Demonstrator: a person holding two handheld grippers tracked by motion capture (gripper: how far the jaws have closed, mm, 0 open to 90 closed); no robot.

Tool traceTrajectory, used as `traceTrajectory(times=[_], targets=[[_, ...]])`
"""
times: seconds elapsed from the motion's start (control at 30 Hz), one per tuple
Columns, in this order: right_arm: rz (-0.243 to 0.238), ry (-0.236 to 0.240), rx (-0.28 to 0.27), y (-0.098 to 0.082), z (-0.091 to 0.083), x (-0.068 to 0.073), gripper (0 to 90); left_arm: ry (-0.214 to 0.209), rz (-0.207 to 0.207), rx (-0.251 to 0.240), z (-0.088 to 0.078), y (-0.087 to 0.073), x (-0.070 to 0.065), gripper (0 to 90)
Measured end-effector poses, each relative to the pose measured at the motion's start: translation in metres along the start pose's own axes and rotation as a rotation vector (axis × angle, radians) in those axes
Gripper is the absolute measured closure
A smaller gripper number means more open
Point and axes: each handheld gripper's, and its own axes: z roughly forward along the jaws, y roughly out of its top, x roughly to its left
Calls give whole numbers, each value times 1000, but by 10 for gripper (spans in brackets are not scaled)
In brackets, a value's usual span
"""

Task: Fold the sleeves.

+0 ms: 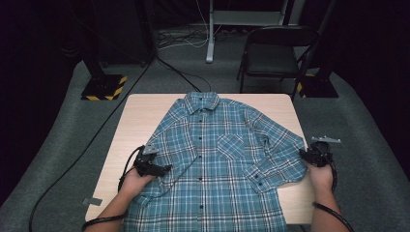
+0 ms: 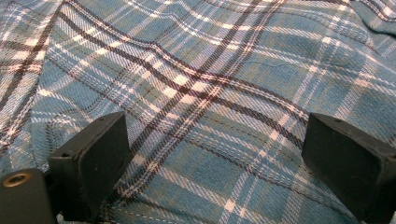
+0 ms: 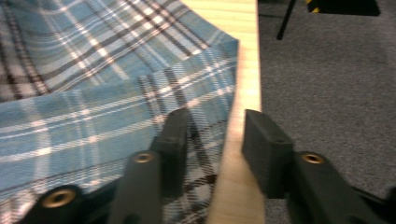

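The hem of the plaid shirt (image 1: 212,159) is cut off by the bottom edge of the high view, and the near edge of the table (image 1: 140,113) is hidden beneath it. The right gripper view is blurred, so contact between the right gripper (image 3: 212,140) and the sleeve edge cannot be told. The forearms are cropped at the bottom.

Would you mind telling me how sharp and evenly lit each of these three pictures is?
High view: the plaid shirt and the table are well lit, the surroundings fall off to near black. Left gripper view: the cloth weave is crisp, evenly lit, without glare. Right gripper view: softly blurred throughout, the shirt cuff and the right gripper smeared.
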Motion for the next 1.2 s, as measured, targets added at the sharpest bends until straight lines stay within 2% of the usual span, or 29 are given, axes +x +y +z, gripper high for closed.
traceTrajectory(times=[0.13, 0.2, 0.23, 0.33, 0.43, 0.47, 0.57, 0.7, 0.8, 0.93, 1.0, 1.07, 1.13, 1.2], targets=[[17, 35, 27, 4, 0, 0, 746, 0, 0, 0, 0, 0, 0, 74], [-17, 9, 35, 5, -1, 5, 826, 0, 0, 0, 0, 0, 0, 74], [-30, -4, 30, 6, -2, 8, 854, 0, 0, -1, 0, 0, 0, 74], [-35, 8, -10, 12, -10, 15, 878, -1, 0, 0, 0, 0, 0, 74], [-73, 64, -47, 22, -24, 28, 882, -1, -1, -1, 0, 0, 0, 73], [-104, 82, -55, 25, -28, 36, 883, 0, -1, 0, 0, 0, 0, 73], [-227, 143, -60, 34, -38, 66, 884, -1, 1, 1, 0, 0, 0, 73], [-386, 229, -44, 41, -47, 118, 885, -1, 1, 1, 0, 0, 0, 73], [-444, 299, -50, 44, -51, 152, 885, -1, 1, 1, 0, 0, 0, 73], [-500, 423, -59, 44, -56, 203, 884, -2, 1, 1, 0, 0, 0, 73], [-514, 494, -60, 41, -57, 228, 884, -2, 1, 1, 0, 0, 0, 73], [-507, 568, -51, 37, -54, 252, 884, -2, 1, 2, 0, 0, 0, 73], [-504, 616, -37, 31, -48, 272, 884, -2, 1, 2, 0, 0, 0, 73], [-518, 640, -16, 23, -39, 290, 883, -2, 1, 2, 0, 0, 0, 73]])
